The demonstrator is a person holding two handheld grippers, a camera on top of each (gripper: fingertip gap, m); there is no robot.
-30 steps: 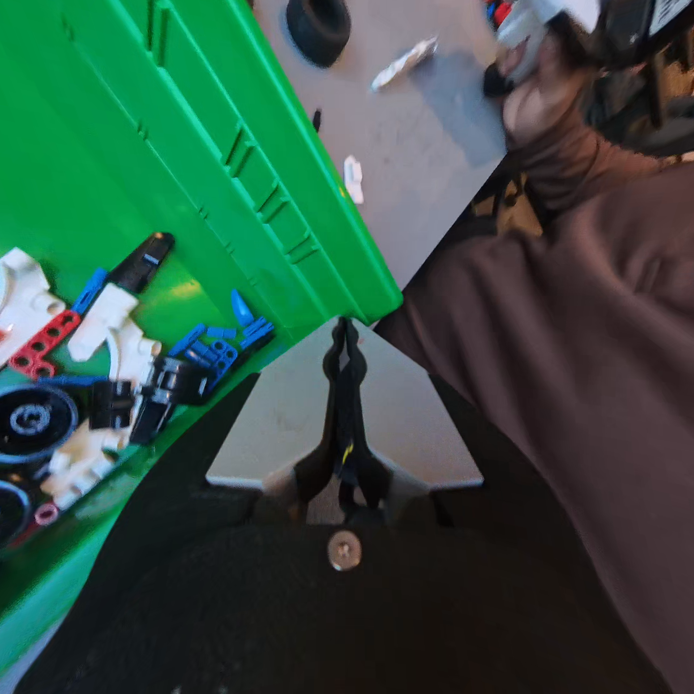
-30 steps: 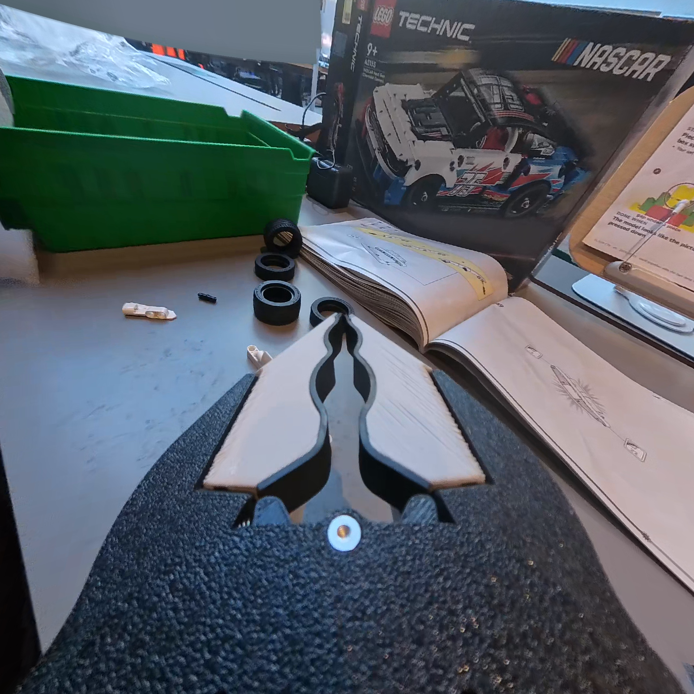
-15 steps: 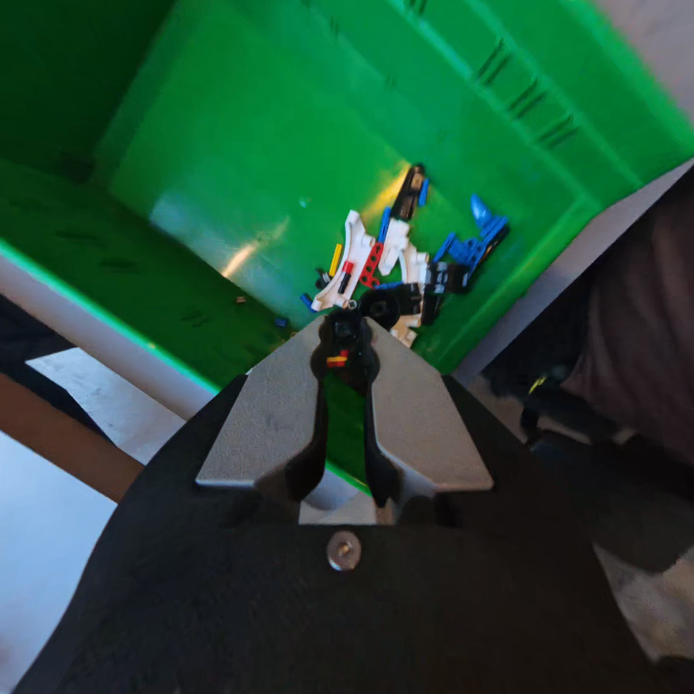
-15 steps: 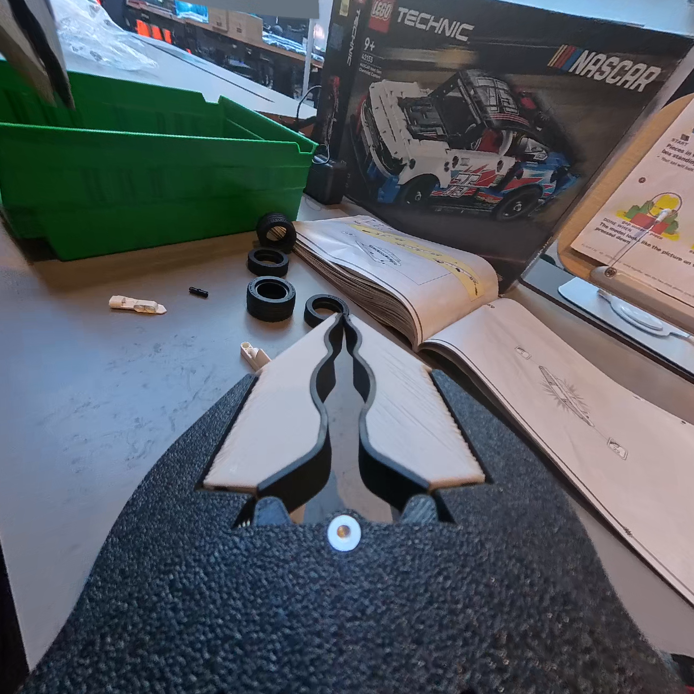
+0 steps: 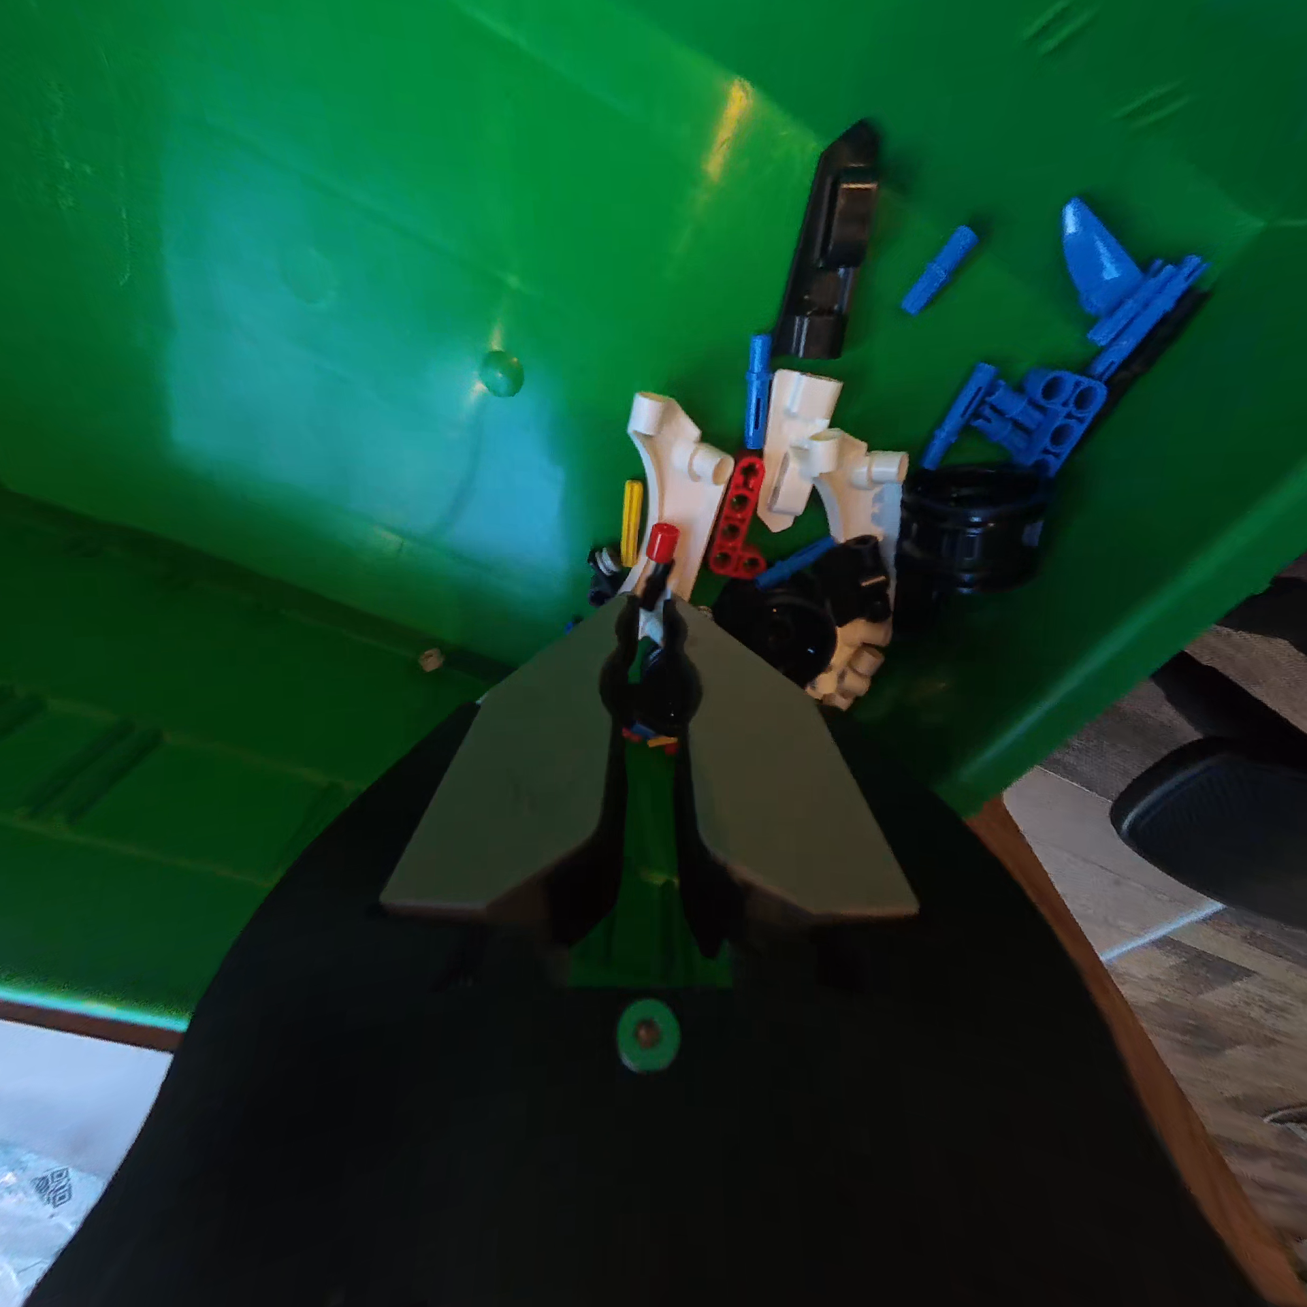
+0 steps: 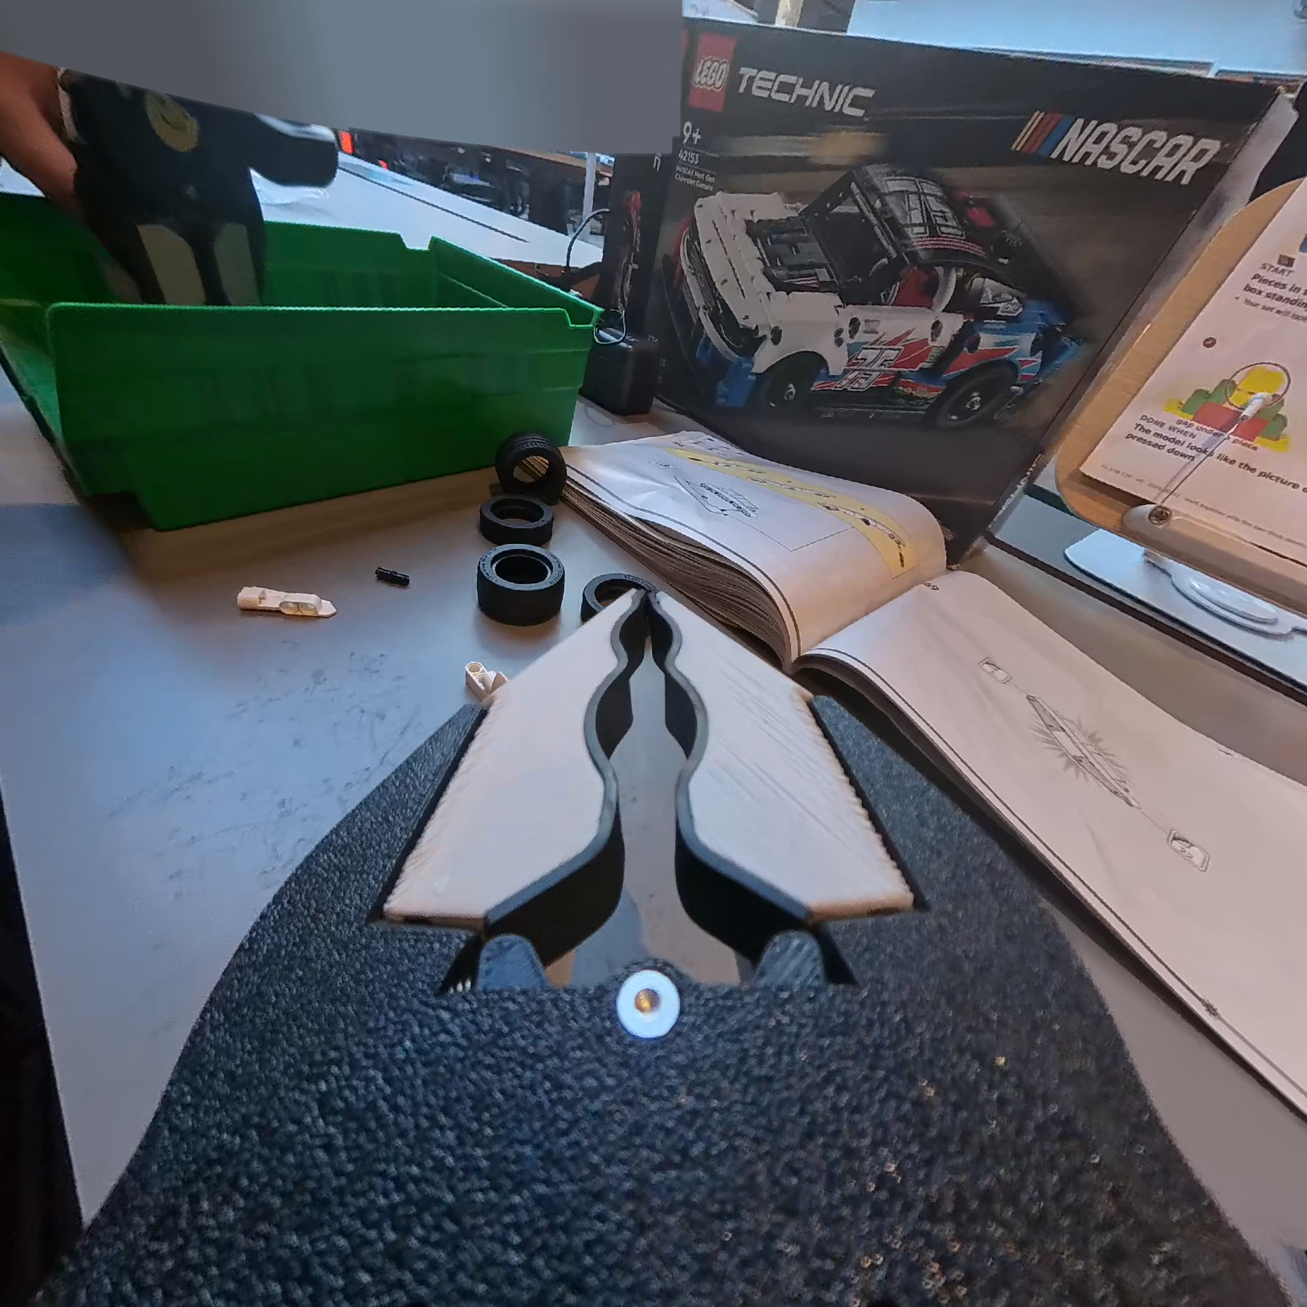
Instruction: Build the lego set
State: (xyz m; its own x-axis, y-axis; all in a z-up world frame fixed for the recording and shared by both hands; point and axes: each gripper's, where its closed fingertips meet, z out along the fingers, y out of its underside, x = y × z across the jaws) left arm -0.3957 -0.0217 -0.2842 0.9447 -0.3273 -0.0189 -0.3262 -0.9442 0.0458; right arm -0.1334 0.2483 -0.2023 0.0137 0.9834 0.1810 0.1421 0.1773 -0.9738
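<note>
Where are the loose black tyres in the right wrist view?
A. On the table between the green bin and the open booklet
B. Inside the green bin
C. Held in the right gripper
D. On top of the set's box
A: the tyres sit on the table, between the green bin and the booklet; the right gripper holds nothing.

Desk clutter beside the work

A small black adapter [image 6: 622, 375] with a thin cable sits far back on the grey table [image 6: 177, 742]. At the far right a white stand [image 6: 1202, 587] props up a printed card [image 6: 1216, 368]. Low right, a black chair base [image 5: 1216, 820] rests on wood-pattern floor [image 5: 1202, 1025].
</note>
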